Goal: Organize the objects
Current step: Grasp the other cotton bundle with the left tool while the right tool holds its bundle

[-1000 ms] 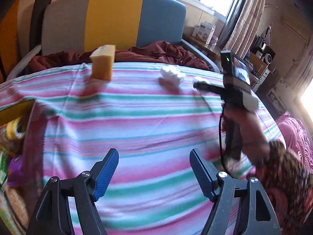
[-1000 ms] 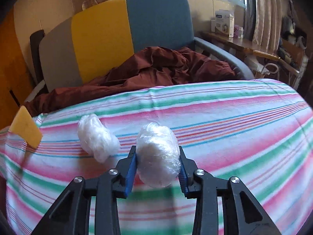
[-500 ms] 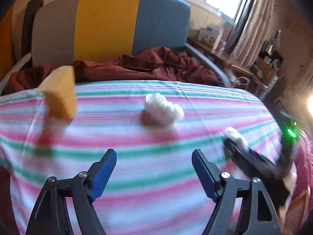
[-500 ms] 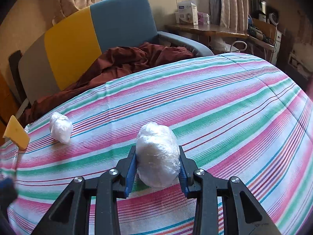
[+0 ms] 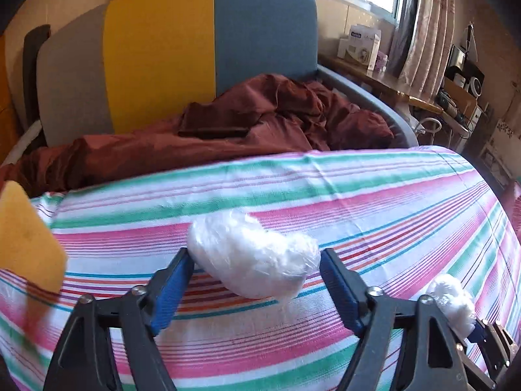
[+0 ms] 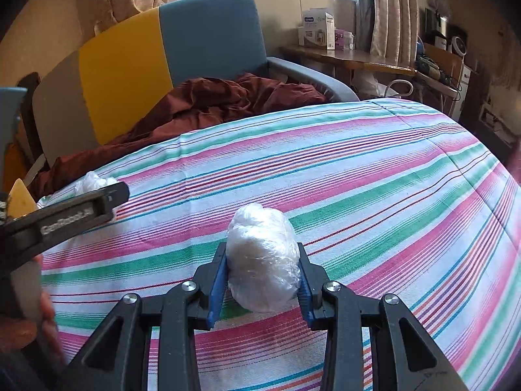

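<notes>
A white plastic-wrapped bundle [image 5: 252, 254] lies on the striped cloth [image 5: 358, 202], between the blue pads of the left gripper [image 5: 257, 270]. Its long axis runs roughly across the jaws, from upper left to lower right in the left wrist view. The left pad appears to touch the bundle's near end; the right pad stands just beside the other end, and contact there cannot be confirmed. The jaws have just been closing and stand fairly wide about the bundle.

A second wrapped bundle [image 6: 263, 260] is clamped between the pads of the right gripper [image 6: 262, 280], its long axis pointing away along the fingers. Its underside is hidden, so contact with the cloth cannot be judged. In the left wrist view this bundle [image 5: 452, 303] shows only partly, behind the left gripper's right finger.

In the right wrist view the first bundle [image 6: 94, 181] is mostly hidden behind the left gripper's black finger, and part of a hand [image 6: 29, 322] is cut off at the left edge. A yellow sponge [image 5: 27, 241] stands at the cloth's left edge, blurred and cut off by the frame.

A second ago the left gripper hung over bare cloth with the first bundle far ahead of it; the bundle now sits between its pads. The right gripper's hold is unchanged. Behind the cloth, a crumpled maroon fabric [image 5: 228, 130] lies on a grey, yellow and blue chair [image 5: 260, 32].
</notes>
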